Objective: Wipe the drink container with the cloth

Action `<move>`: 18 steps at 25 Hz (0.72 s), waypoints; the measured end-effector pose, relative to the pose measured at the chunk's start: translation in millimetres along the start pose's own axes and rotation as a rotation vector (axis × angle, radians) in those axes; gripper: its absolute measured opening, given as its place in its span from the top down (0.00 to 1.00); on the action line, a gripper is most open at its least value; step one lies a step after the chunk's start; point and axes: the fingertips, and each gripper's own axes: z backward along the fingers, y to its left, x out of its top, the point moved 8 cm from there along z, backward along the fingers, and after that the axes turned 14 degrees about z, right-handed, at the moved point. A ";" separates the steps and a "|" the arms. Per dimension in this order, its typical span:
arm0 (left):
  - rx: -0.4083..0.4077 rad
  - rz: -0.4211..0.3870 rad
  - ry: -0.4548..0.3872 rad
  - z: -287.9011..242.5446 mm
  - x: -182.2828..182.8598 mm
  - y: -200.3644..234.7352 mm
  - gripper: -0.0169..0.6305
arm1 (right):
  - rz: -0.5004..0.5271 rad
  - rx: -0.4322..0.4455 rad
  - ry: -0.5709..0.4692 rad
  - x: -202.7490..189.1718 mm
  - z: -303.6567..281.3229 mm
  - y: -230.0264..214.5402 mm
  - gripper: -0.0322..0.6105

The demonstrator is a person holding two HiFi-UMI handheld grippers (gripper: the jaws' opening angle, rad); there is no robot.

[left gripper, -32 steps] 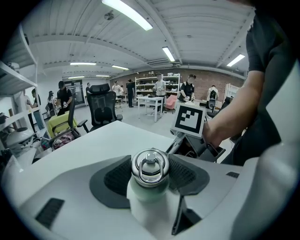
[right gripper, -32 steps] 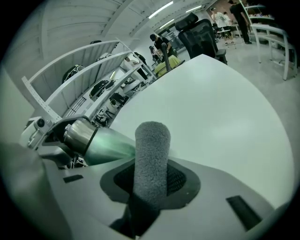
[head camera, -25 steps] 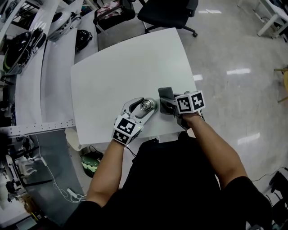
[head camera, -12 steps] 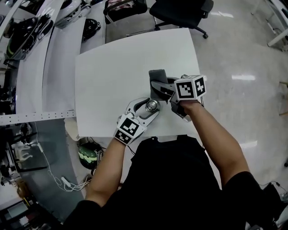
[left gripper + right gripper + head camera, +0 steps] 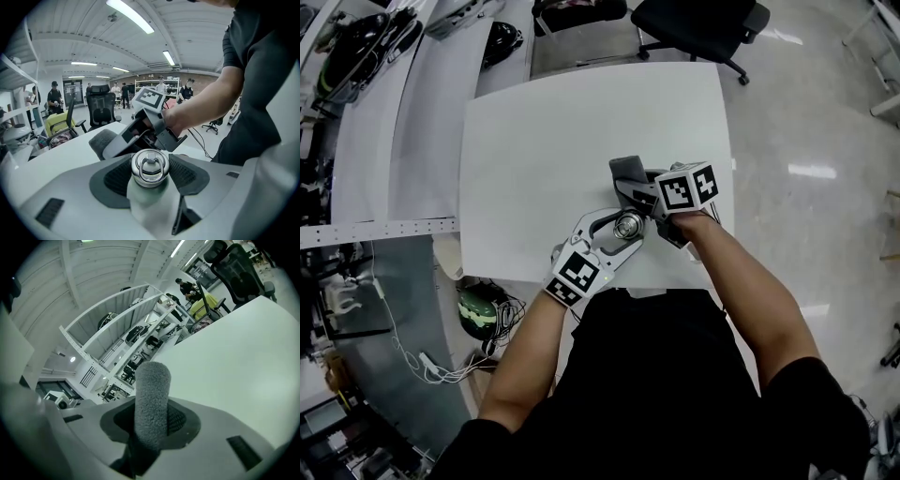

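A pale drink bottle with a shiny metal cap and ring [image 5: 149, 167] sits clamped between my left gripper's [image 5: 623, 225] dark pads; its cap shows from above in the head view [image 5: 628, 224]. My right gripper [image 5: 645, 200] is shut on a folded grey cloth [image 5: 151, 402], which sticks out past its jaws. In the head view the cloth [image 5: 627, 172] hangs just beyond and right of the bottle cap, over the white table [image 5: 544, 141]. From the left gripper view the right gripper [image 5: 140, 133] and cloth [image 5: 104, 140] are right behind the cap; whether they touch it I cannot tell.
Both grippers work near the table's front edge. A black office chair [image 5: 694, 21] stands beyond the far edge. White shelving with helmets [image 5: 356, 42] runs along the left. Cables and a green object [image 5: 480, 309] lie on the floor at the lower left. People stand far off [image 5: 54, 96].
The right gripper with the cloth has lifted away from the table and come close behind the bottle cap. The left gripper keeps holding the bottle and has shifted slightly right.
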 end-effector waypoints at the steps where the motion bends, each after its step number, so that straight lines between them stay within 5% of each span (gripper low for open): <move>1: -0.001 0.001 -0.001 0.4 -0.4 0.2 0.58 | 0.007 0.002 0.015 -1.9 -4.3 -0.9 0.78; 18: -0.016 0.008 -0.020 0.4 -1.4 0.3 0.57 | 0.255 -0.064 0.281 -19.9 -42.4 -10.5 0.78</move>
